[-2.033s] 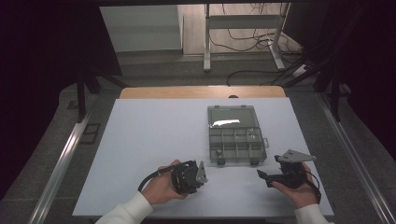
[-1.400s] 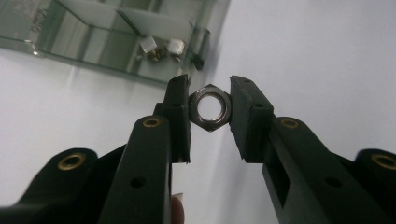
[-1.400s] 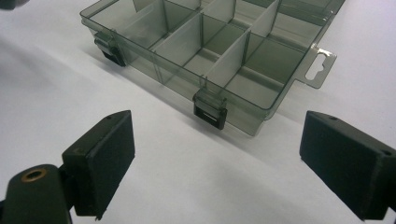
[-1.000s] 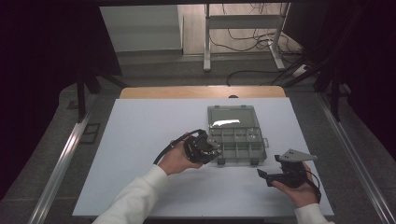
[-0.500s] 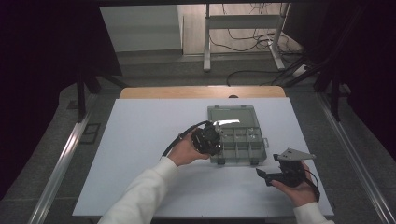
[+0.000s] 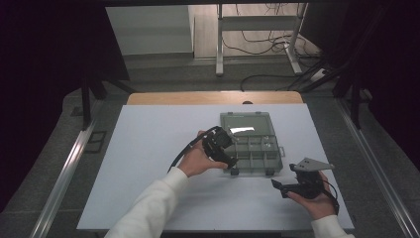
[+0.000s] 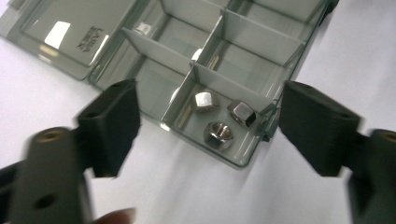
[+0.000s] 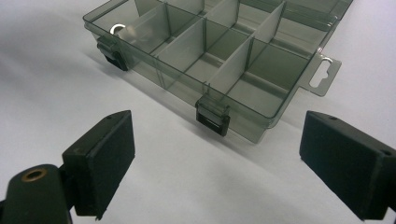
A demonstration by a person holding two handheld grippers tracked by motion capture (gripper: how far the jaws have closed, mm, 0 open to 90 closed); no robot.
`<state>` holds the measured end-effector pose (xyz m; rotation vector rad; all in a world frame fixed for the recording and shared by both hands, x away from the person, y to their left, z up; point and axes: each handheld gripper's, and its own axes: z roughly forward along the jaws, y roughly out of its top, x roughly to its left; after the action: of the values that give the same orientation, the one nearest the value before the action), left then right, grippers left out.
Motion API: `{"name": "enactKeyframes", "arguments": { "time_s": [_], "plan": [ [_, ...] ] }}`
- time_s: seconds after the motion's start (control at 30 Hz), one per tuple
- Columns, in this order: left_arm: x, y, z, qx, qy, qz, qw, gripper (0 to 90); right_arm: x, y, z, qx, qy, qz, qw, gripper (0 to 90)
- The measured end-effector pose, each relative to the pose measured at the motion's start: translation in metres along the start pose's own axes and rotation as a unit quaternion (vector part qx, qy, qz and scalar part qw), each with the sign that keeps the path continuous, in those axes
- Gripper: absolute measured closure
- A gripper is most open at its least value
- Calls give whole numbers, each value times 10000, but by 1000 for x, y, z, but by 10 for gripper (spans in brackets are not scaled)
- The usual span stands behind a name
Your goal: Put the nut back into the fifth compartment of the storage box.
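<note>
Left gripper [image 6: 232, 159] has travelled from the desk's [image 6: 148, 148] near edge to the compartment box [image 6: 257, 148], its jaws just spreading.

Nearest, right gripper [image 6: 280, 187] rests by the near right corner, jaws wide, empty. Beyond, three hex nuts [image 7: 219, 119] lie in the box's near-left corner compartment, below the left jaws.

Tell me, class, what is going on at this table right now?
A person holds a gripper in each hand at a white table. The left gripper hovers with jaws open over a corner compartment of an open clear organiser box, where three metal nuts lie. Nothing is held. The right gripper, also open, rests apart on the table near the box's latched front edge.
</note>
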<state>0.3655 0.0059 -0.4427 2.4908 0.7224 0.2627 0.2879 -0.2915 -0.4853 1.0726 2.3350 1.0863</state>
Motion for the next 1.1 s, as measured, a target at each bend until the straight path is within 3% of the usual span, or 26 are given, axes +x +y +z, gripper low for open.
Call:
{"name": "enactKeyframes", "arguments": {
  "time_s": [0.17,0.37,0.43,0.7,0.87,1.1],
  "plan": [
    [1,-20,-19,-258,25,-173,9995,148,1,0,0,3,2,-21,10000,105],
    [0,-68,-47,-463,287,-278,9981,141,1,0,-2,-19,-9,25,10000,105],
    [1,-89,-57,-530,470,-363,9968,144,2,-1,-2,-15,-13,30,10000,105],
    [9,-152,-87,-687,674,-921,9911,147,3,-1,-3,-19,-34,20,10000,105],
    [6,-178,-96,-749,721,-1060,9889,146,3,-1,-2,-22,-29,33,10000,104],
    [8,-209,-91,-722,725,-1398,9849,147,3,-1,-2,-34,-30,56,10000,104]
  ]
}}
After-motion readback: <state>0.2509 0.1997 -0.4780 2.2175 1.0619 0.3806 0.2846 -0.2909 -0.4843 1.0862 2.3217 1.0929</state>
